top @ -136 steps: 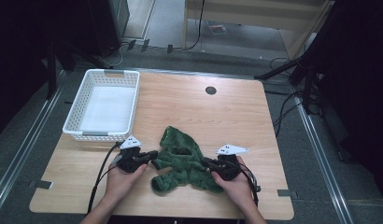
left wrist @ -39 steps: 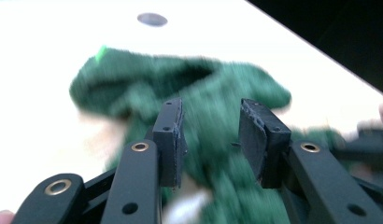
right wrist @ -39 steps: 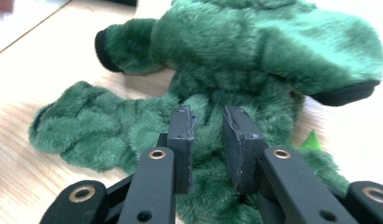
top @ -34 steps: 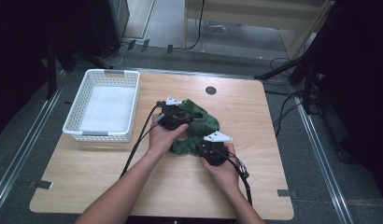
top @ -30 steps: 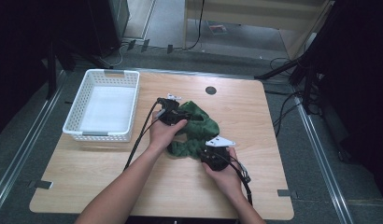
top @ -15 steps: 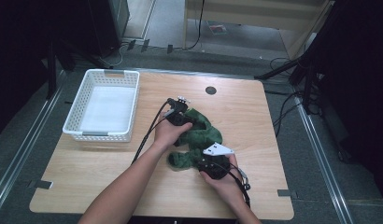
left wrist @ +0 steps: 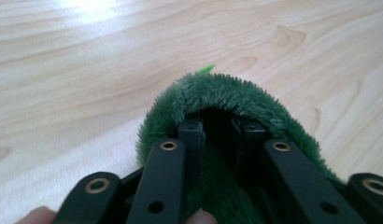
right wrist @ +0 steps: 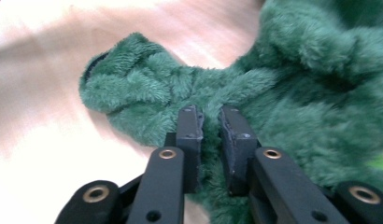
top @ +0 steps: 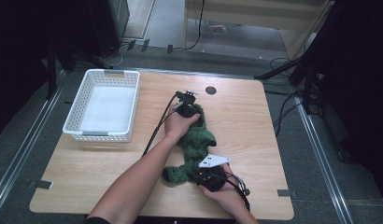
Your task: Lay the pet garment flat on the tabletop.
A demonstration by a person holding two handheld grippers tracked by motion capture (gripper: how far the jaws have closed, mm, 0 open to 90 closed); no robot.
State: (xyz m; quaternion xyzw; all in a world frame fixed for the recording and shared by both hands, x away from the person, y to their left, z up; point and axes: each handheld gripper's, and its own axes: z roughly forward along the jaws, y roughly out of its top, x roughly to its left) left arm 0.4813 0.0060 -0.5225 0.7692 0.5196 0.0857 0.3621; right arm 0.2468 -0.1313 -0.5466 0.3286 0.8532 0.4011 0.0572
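Observation:
A fuzzy green garment (top: 195,140) lies stretched along the middle of the wooden table (top: 255,121), from near centre down toward the front edge. My left gripper (top: 186,106) holds its far end, and in the left gripper view the green pile (left wrist: 227,93) wraps over the jaw tips, with the gripper (left wrist: 217,128) shut on it. My right gripper (top: 209,177) holds the near end, beside a sleeve opening (right wrist: 101,74). In the right gripper view that gripper (right wrist: 209,122) is shut on a fold of the green garment (right wrist: 292,70).
A white plastic basket (top: 105,105) stands empty at the table's left back. A dark round hole (top: 210,90) sits in the tabletop just beyond the left gripper. Cables (top: 157,130) trail from both grippers. Bare wood lies to the right of the garment.
The left gripper has carried its end of the garment away from the person, toward the table's back. The right gripper has pulled its end back toward the front edge, stretching the garment lengthwise.

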